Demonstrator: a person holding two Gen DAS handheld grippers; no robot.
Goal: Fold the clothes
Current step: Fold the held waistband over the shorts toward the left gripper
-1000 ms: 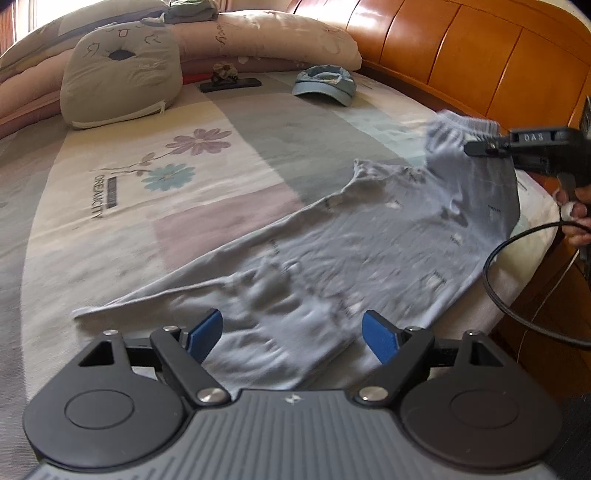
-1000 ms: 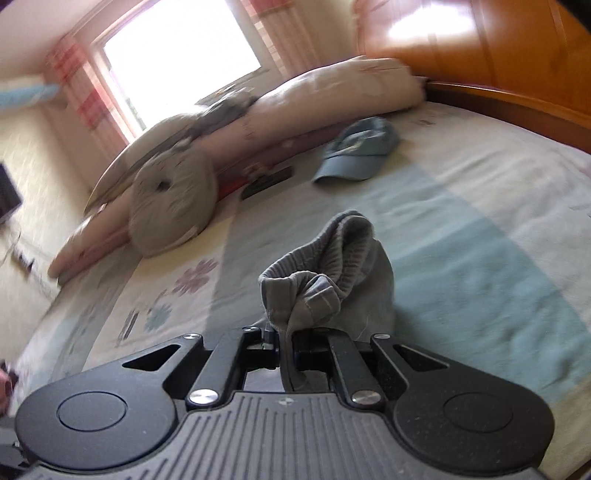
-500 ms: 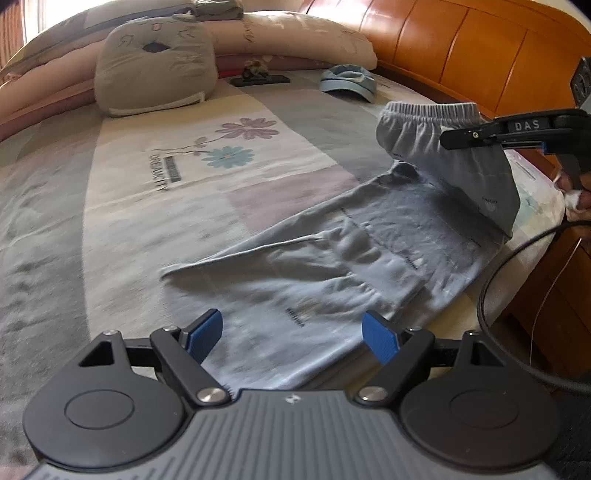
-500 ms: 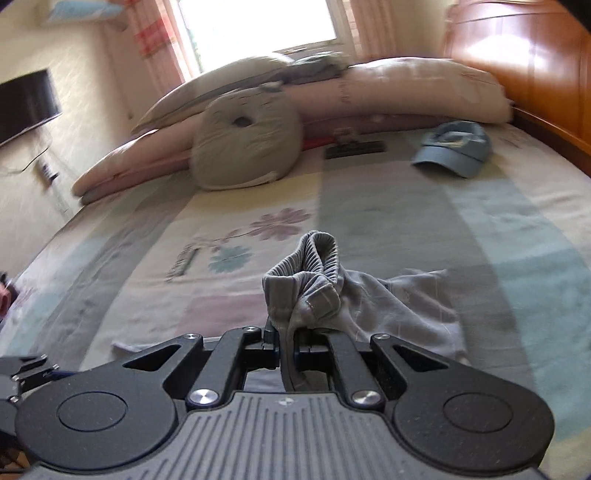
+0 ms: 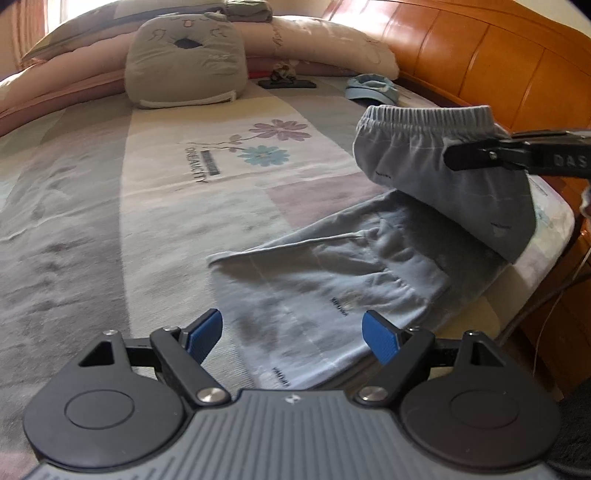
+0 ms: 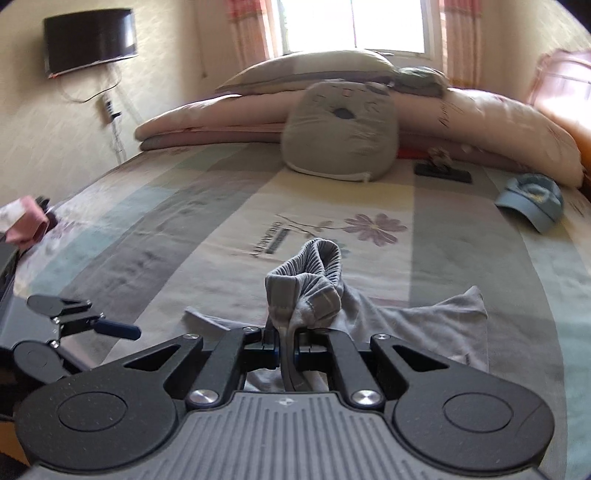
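Right wrist view: my right gripper (image 6: 289, 349) is clamped on the soft grey trousers (image 5: 332, 280) by their waistband, lifted over the bed (image 5: 110, 221); limp, light. Left gripper (image 5: 291, 332) hangs apart, empty.

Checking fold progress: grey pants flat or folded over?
Partly folded: right hand-held gripper holds the waistband lifted over the grey pants, legs flat on the bed.

Home bedroom: bed (image 6: 229, 206) with wooden headboard (image 5: 498, 66), pillows (image 6: 303, 70), curtained window (image 6: 354, 26).
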